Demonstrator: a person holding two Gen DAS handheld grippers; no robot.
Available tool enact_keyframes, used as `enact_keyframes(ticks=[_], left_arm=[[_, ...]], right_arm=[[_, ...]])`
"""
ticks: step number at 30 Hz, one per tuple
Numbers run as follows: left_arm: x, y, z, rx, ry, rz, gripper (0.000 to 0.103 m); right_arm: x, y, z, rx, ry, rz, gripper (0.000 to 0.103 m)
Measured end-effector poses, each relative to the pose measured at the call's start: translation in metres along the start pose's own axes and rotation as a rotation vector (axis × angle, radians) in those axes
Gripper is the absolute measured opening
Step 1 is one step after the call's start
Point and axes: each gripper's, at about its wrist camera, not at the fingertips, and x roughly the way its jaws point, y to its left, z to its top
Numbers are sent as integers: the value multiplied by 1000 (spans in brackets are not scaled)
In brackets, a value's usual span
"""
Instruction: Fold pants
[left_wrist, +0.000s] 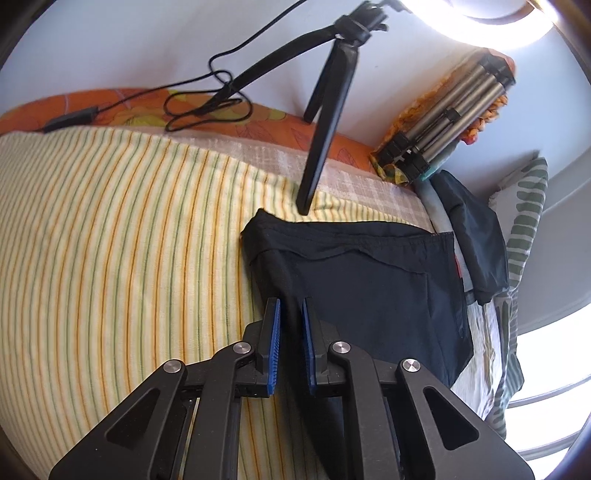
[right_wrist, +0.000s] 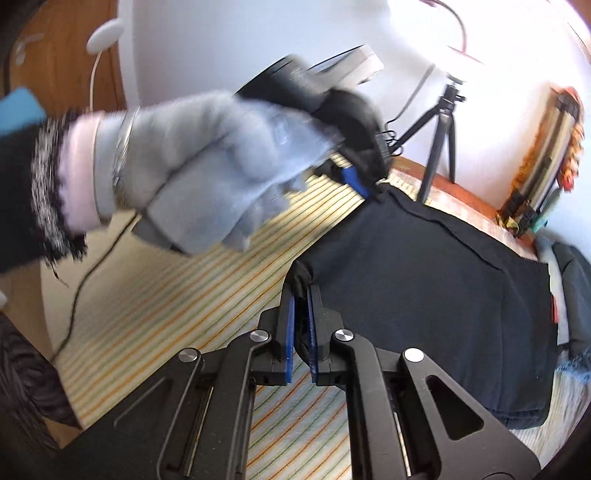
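Observation:
Dark navy pants (left_wrist: 369, 288) lie folded on a striped sheet (left_wrist: 110, 221). In the left wrist view my left gripper (left_wrist: 289, 302) has its blue pads close together over the pants' left edge, with dark cloth between them. The right wrist view shows the same pants (right_wrist: 424, 280). There my right gripper (right_wrist: 303, 290) is shut on a bunched near corner, lifted a little. A hand in a grey glove (right_wrist: 207, 173) holds the left gripper (right_wrist: 369, 188), which pinches the far corner of the pants.
A small black tripod (left_wrist: 325, 122) stands just beyond the pants, and its cable (left_wrist: 207, 96) loops on the orange bedding. A folded metal tripod (left_wrist: 450, 114) and another dark garment (left_wrist: 476, 236) lie to the right, by a green-striped pillow (left_wrist: 528, 221).

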Motion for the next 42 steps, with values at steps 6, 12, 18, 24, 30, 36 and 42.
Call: enact_keyframes(ticks=[6, 12, 18, 24, 30, 36, 42], left_arm=[[-5, 10, -1, -85, 9, -49, 46], [-1, -4, -5, -121, 21, -113, 46], [-3, -49, -2, 12, -47, -11, 14], [-12, -90, 8, 84, -91, -1, 8], [-6, -149, 20, 178, -108, -9, 5], [20, -215, 24, 263, -102, -71, 3], [17, -255, 23, 318, -109, -99, 3]], right_arm=[[-10, -29, 10, 79, -39, 18, 6], [-18, -40, 14, 123, -57, 22, 6], [-38, -46, 15, 139, -87, -16, 6], [-62, -65, 11, 193, -128, -31, 6], [-90, -97, 1, 271, -170, -61, 6], [-107, -127, -22, 324, -163, -120, 5], [-115, -170, -41, 415, -144, -157, 2]])
